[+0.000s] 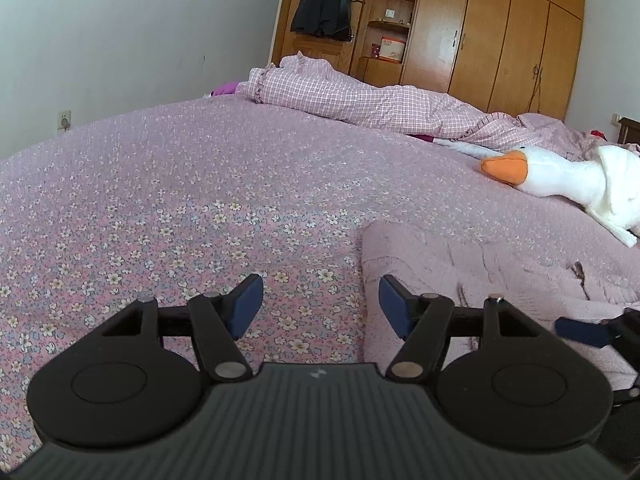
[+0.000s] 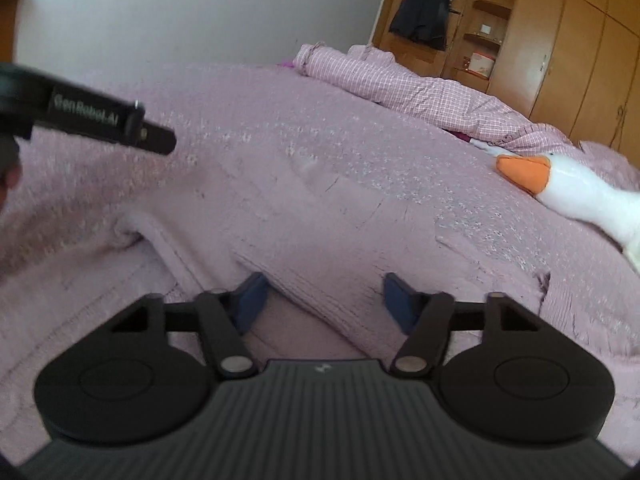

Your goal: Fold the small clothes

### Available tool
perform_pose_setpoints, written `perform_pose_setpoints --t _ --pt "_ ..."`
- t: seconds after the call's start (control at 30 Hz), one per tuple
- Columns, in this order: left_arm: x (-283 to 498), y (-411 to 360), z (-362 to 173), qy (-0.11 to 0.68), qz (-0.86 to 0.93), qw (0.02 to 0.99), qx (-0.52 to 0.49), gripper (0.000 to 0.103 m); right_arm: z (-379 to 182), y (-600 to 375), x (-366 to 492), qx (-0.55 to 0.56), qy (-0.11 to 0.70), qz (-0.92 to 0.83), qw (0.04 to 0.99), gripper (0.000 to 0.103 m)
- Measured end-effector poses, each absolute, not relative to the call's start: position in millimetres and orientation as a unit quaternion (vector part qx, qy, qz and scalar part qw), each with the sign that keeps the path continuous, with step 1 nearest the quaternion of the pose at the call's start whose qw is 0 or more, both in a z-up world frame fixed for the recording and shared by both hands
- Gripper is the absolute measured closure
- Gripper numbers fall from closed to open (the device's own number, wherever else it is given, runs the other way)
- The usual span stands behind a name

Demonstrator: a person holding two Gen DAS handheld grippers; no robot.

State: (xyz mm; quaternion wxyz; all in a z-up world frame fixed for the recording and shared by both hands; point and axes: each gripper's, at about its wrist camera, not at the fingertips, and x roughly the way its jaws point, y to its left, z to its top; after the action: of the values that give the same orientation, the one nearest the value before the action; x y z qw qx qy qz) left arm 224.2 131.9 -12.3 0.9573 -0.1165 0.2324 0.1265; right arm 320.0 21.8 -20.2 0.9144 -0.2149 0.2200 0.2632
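A pale pink knitted garment (image 1: 480, 264) lies on the flowered bedspread (image 1: 180, 184), at the lower right of the left wrist view. My left gripper (image 1: 320, 304) hovers open just left of its edge, holding nothing. In the right wrist view the same garment (image 2: 312, 216) fills the foreground, with a thick fold running between the jaws. My right gripper (image 2: 324, 300) is open right over that fold, with its fingertips at the cloth. The left gripper's black body (image 2: 92, 116) shows at the upper left of the right wrist view.
A white plush goose (image 1: 560, 180) with an orange beak lies to the right on the bed. A checked pink quilt (image 1: 360, 96) is bunched along the far side. Behind stand wooden wardrobes (image 1: 500, 28) and a hanging dark coat (image 1: 324, 0).
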Motion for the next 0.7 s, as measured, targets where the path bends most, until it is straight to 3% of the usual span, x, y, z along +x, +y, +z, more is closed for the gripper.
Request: perform_pose_setpoints --t 0.1,0.27,0.7 --pt "224.0 130.9 -11.7 0.232 0.125 0.958 -0.114 0.032 -20.4 29.0 321.7 -0.228 0.209 0.254 0.916 0.049" --pt "223.9 131.7 -11.5 0.232 0.126 0.957 -0.116 0.032 -18.9 36.3 321.7 -0.245 0.19 0.256 0.916 0.077" --pt "225.3 133.0 -13.1 0.239 0.125 0.955 -0.122 0.032 -33.5 59.4 285.7 -0.39 0.134 0.299 0.86 0.076"
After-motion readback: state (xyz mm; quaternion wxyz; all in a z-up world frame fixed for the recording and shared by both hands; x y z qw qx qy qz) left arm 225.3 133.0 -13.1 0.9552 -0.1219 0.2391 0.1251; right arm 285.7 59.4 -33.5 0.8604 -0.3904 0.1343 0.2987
